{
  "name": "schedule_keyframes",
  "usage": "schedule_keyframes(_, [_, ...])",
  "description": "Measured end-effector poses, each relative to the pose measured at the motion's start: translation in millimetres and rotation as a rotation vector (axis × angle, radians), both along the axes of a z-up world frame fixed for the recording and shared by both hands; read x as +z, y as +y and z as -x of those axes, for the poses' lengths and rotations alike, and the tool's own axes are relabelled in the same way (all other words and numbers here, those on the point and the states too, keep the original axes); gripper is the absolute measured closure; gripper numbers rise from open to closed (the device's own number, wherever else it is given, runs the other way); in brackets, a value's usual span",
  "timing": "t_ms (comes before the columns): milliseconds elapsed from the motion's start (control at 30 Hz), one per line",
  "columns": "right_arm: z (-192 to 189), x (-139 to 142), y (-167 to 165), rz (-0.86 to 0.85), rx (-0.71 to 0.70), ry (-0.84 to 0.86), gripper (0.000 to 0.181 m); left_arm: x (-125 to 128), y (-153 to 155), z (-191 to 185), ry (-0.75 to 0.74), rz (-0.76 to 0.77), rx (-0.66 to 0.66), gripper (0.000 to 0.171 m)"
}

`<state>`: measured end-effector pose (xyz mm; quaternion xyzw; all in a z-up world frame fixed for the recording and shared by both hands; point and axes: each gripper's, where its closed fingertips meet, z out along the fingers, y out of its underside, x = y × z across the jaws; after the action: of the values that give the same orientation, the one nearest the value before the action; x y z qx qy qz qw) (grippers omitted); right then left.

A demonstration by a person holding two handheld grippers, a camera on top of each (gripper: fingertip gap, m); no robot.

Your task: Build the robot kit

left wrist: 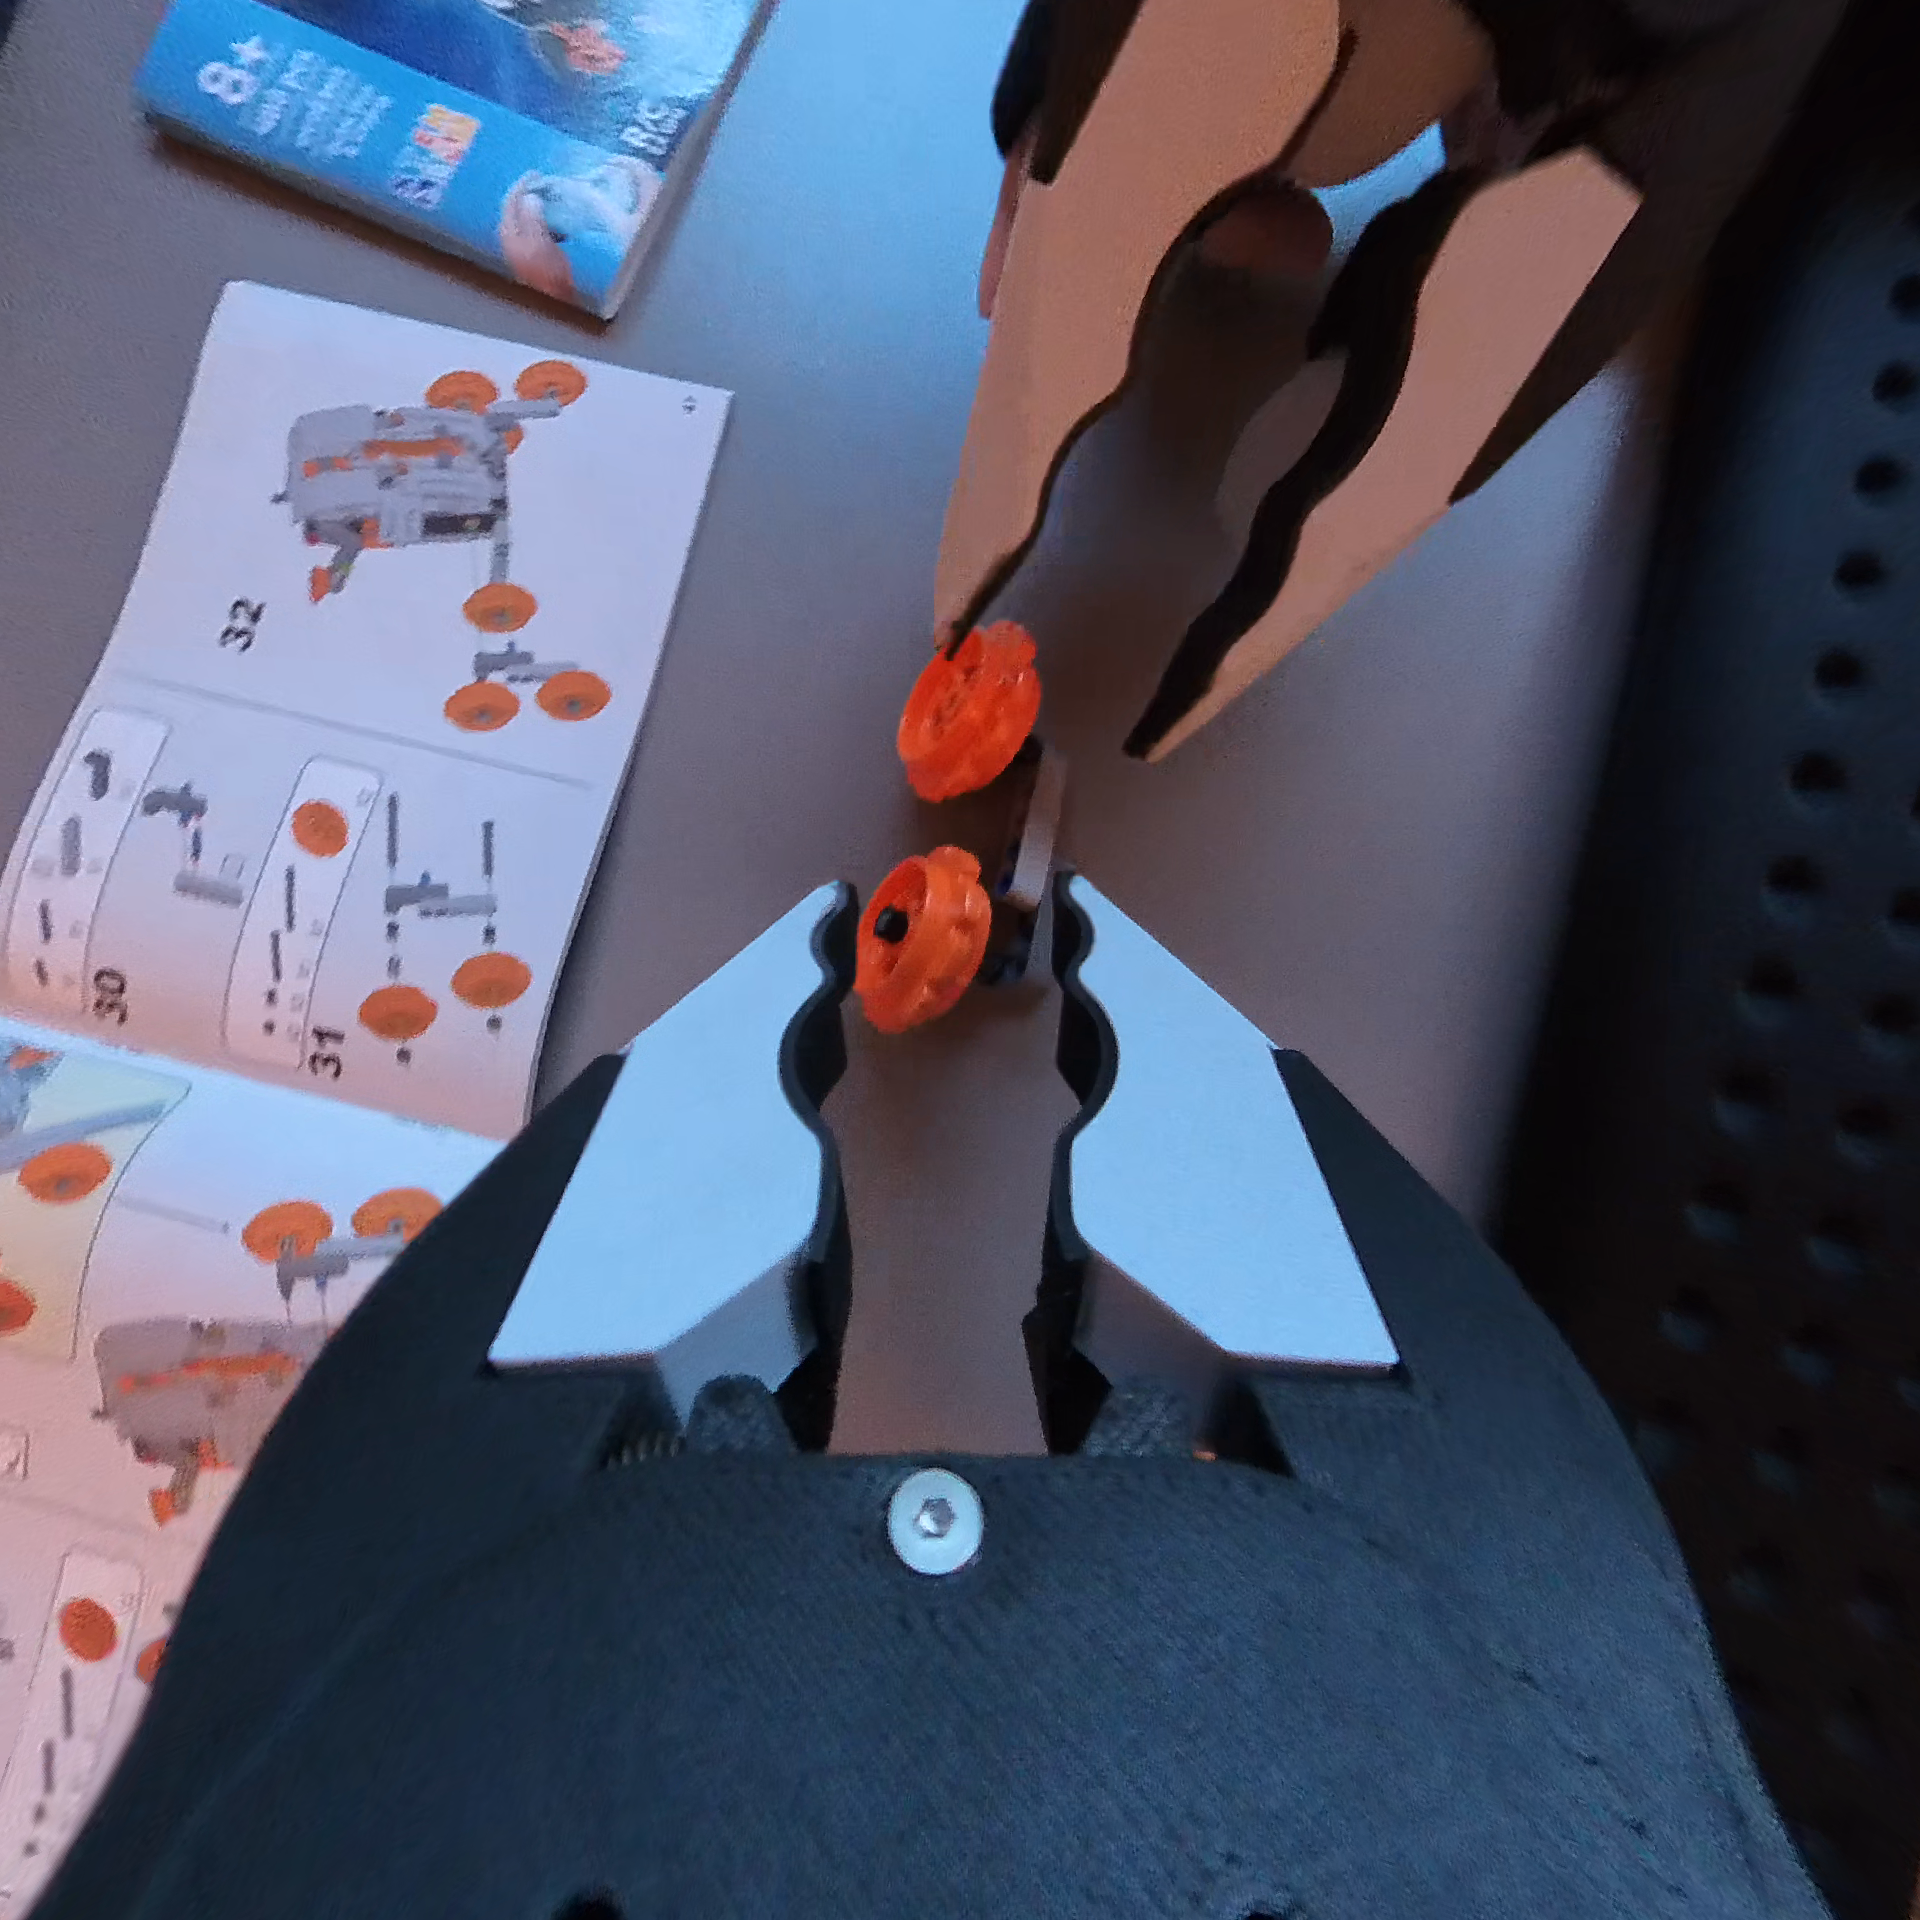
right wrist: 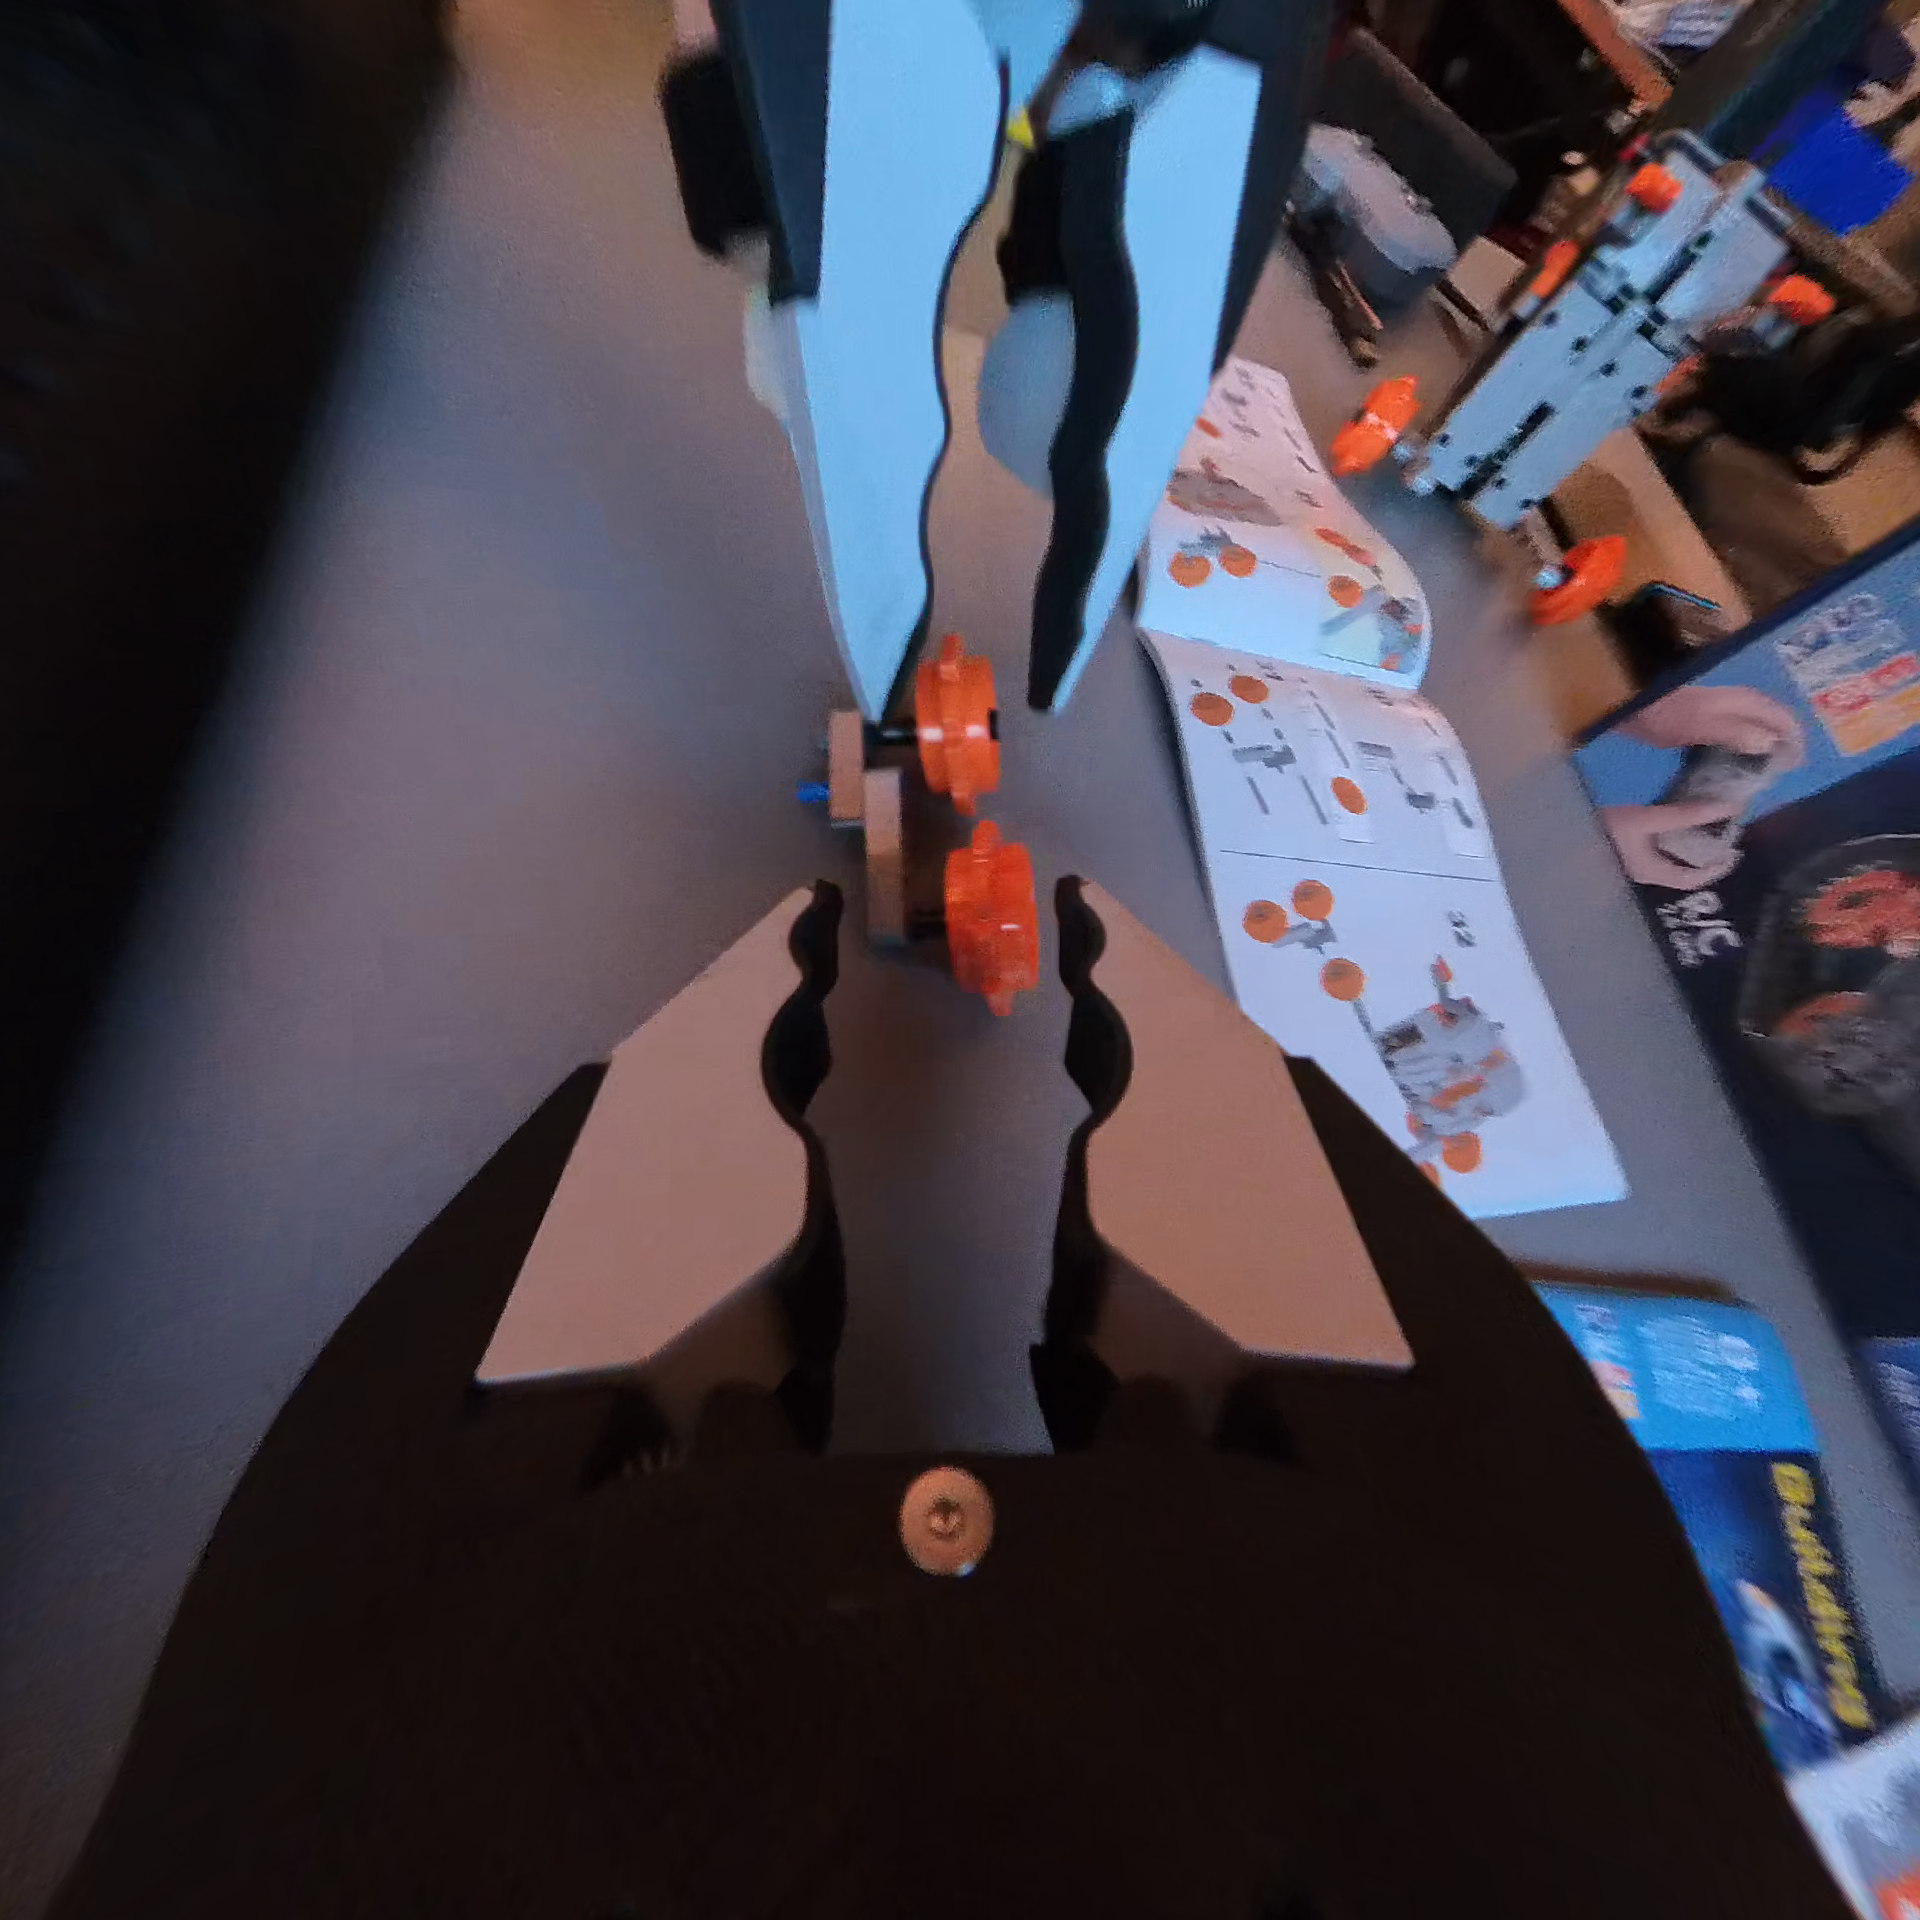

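Note:
A small brick assembly lies on the grey table (left wrist: pixel 1299 883): two orange wheels on black axles joined by a grey beam (left wrist: pixel 1036 842). My left gripper (left wrist: pixel 951 896) is open, and its fingertips straddle the near orange wheel (left wrist: pixel 923 940) and the beam end. My right gripper (left wrist: pixel 1044 686) comes in from the far side, open, with one fingertip at the rim of the other orange wheel (left wrist: pixel 968 712). In the right wrist view my right gripper (right wrist: pixel 948 891) is open around one wheel (right wrist: pixel 992 914). The left gripper (right wrist: pixel 964 701) straddles the other wheel (right wrist: pixel 956 732). Neither gripper is clamped.
An open instruction booklet (left wrist: pixel 364 675) lies left of the assembly, also seen in the right wrist view (right wrist: pixel 1351 883). A blue box (left wrist: pixel 447 135) lies beyond it. A grey and orange model (right wrist: pixel 1610 343) and more boxes (right wrist: pixel 1714 1507) stand at the right. A black perforated surface (left wrist: pixel 1818 935) borders the table. Less than 4 cm separates the two grippers' tips.

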<state>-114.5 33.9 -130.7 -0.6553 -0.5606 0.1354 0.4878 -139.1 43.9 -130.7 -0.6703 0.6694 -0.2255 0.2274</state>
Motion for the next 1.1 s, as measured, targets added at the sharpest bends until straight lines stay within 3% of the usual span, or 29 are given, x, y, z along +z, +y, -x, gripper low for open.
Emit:
schedule_keyframes(133, [-5,-15,7,-0.060,-0.059,-0.132,0.138,6,-1,1,-0.122,0.049,0.055,0.144])
schedule_keyframes(267, [-5,-13,6,-0.114,-0.101,-0.128,0.141,9,-4,-10,-0.139,-0.118,0.002,0.116])
schedule_keyframes(367, [-1,-16,6,-0.100,-0.105,-0.153,0.149,9,-6,-19,-0.106,-0.314,-0.062,0.127])
schedule_keyframes(433, [0,-15,8,-0.099,-0.112,-0.161,0.150,-2,-4,-19,-0.036,-0.366,-0.076,0.128])
schedule_keyframes(467, [-1,-14,8,-0.106,-0.111,-0.163,0.165,-7,-3,-17,-0.004,-0.380,-0.080,0.126])
schedule_keyframes(500, [-1,-11,7,-0.113,-0.100,-0.157,0.167,-11,-3,-16,0.015,-0.385,-0.088,0.124])
schedule_keyframes(600, [-1,-10,5,-0.093,-0.086,-0.141,0.167,-12,-1,-18,0.025,-0.436,-0.117,0.121])
schedule_keyframes(700, [-5,-12,5,-0.071,-0.091,-0.148,0.168,-15,-3,-21,0.050,-0.486,-0.174,0.130])
schedule_keyframes(867, [-6,1,5,0.033,-0.084,-0.009,0.168,-14,-8,-30,0.023,-0.570,-0.221,0.134])
schedule_keyframes(967, [-9,7,6,0.091,-0.089,0.078,0.167,-10,-5,-35,-0.034,-0.577,-0.212,0.135])
schedule_keyframes(1067, [-10,12,5,0.067,-0.089,0.116,0.138,-9,-3,-35,-0.066,-0.469,-0.154,0.136])
schedule_keyframes(1100, [-12,13,4,0.038,-0.094,0.103,0.136,-8,-1,-34,-0.081,-0.448,-0.136,0.136])
